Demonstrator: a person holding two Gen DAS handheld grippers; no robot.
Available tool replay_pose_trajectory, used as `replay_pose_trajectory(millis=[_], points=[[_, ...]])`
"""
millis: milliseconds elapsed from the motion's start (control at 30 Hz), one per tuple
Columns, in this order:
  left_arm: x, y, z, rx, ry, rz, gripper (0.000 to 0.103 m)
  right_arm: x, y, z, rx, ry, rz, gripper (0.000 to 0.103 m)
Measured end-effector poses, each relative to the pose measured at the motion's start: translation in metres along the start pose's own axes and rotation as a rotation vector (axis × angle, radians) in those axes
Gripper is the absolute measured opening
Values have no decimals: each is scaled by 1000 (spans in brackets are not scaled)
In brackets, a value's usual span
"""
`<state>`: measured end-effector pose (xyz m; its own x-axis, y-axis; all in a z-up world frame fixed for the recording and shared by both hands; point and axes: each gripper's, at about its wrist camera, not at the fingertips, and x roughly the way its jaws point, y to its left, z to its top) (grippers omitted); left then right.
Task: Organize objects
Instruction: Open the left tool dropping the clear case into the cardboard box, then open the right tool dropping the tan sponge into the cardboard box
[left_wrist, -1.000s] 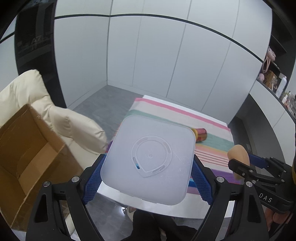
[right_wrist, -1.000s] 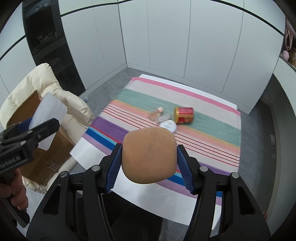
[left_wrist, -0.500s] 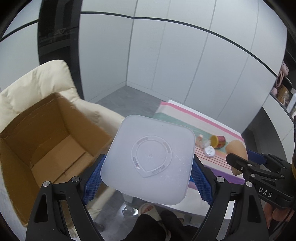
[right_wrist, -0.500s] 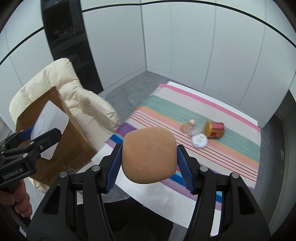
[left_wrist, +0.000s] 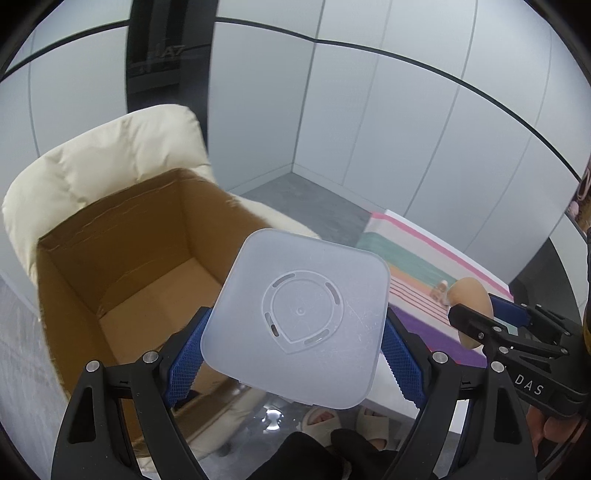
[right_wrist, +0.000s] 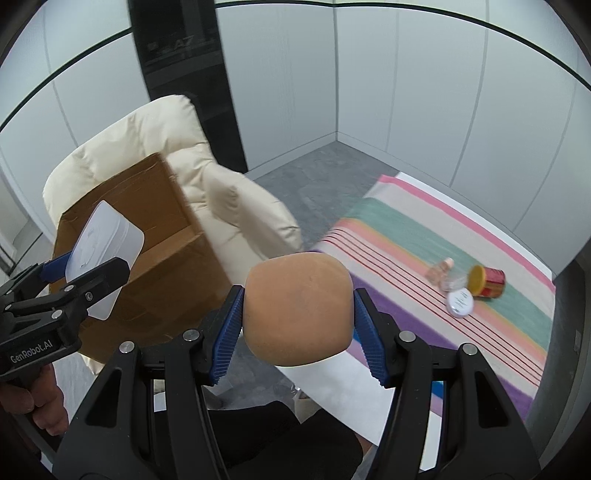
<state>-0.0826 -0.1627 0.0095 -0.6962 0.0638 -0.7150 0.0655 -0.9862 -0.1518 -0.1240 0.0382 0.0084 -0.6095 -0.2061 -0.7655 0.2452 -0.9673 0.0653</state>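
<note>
1. Both sets of jaws are holding something. The left gripper (left_wrist: 295, 354) has its blue pads (left_wrist: 183, 360) pressed on the two sides of a flat, milky white lid (left_wrist: 299, 325) with round corners.
2. In the left wrist view, the white lid sits in the middle of the frame. A ring shape is pressed into its face.
3. The right gripper (right_wrist: 297, 319) squeezes a soft tan sponge (right_wrist: 297, 306) between its blue pads (right_wrist: 229, 332). It fills the middle of the right wrist view.
4. An open cardboard box (left_wrist: 122, 266) sits on a cream padded chair (left_wrist: 110, 155) in the left half of the left wrist view. The bottom of the box that shows is bare.
5. In the right wrist view, the white lid shows at the left side of the frame, in front of the box's open top.
6. A bench with a striped cloth (right_wrist: 461, 258) is on the right of the right wrist view.
7. On the cloth, near the right edge of the frame, lie a red can with a yellow lid (right_wrist: 487, 282) on its side, a small round white jar (right_wrist: 460, 302) and a little clear bottle (right_wrist: 439, 269). They are close together.
8. A hand (right_wrist: 40, 410) holds the left gripper's handle at the lower left of the right wrist view.
9. Feet in pale slippers (left_wrist: 325, 421) show at the bottom of the left wrist view.
</note>
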Motion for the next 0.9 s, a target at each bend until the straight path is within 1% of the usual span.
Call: replay_pose_trajectory(millis=[267, 433, 500, 600, 667, 700, 733, 833, 900], points=[[-5, 39, -2, -42, 4, 63, 88, 9, 43, 8, -58, -9, 50, 61], [-11, 60, -5, -66, -6, 105, 89, 12, 63, 12, -86, -11, 74, 61], [-15, 67, -9, -71, -11, 123, 87, 12, 72, 13, -94, -13, 84, 61], [-20, 78, -12, -71, -22, 153, 88, 15, 86, 17, -108, -14, 102, 61], [-24, 86, -13, -82, -31, 156, 93, 18, 96, 18, -119, -12, 113, 61], [-26, 91, -14, -91, -35, 161, 99, 19, 101, 18, -126, -11, 119, 61], [-29, 95, -15, -103, -42, 173, 103, 20, 106, 19, -131, -10, 123, 61], [-40, 113, -19, -134, -53, 217, 103, 24, 123, 21, -148, -9, 139, 61], [-44, 125, -21, -153, -50, 229, 103, 26, 132, 21, -160, -6, 147, 61]])
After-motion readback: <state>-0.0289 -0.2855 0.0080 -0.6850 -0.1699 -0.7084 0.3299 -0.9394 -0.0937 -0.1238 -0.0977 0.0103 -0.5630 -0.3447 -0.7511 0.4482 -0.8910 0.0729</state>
